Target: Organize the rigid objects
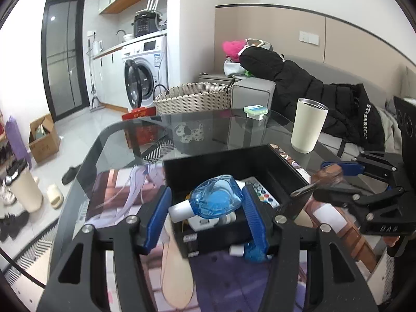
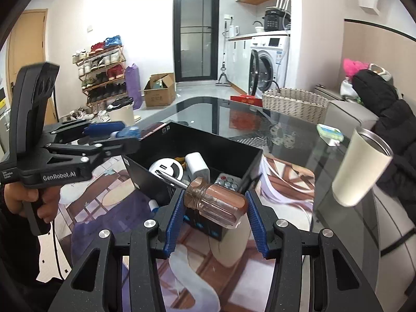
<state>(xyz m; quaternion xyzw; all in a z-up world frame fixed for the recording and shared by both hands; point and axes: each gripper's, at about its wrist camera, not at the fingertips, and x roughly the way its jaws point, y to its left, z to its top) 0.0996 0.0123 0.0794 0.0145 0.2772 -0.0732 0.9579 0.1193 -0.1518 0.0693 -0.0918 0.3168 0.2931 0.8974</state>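
Left gripper (image 1: 206, 217) clamped on blue dispenser (image 1: 214, 200), held above the near edge of the black box (image 1: 228, 161). Box sits mid-table on a printed mat (image 1: 114, 195); remote (image 2: 228, 182), white charger (image 2: 197, 165) and round white item (image 2: 167, 169) inside. Right gripper (image 2: 215, 215) clamped on screwdriver (image 2: 215, 200), tip toward 10 o'clock over the box. Cup (image 1: 308, 126) at 2 o'clock on glass table (image 1: 208, 127).

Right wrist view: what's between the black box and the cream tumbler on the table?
Only bare mat and glass table between the black box and the cream tumbler; left wrist view agrees.
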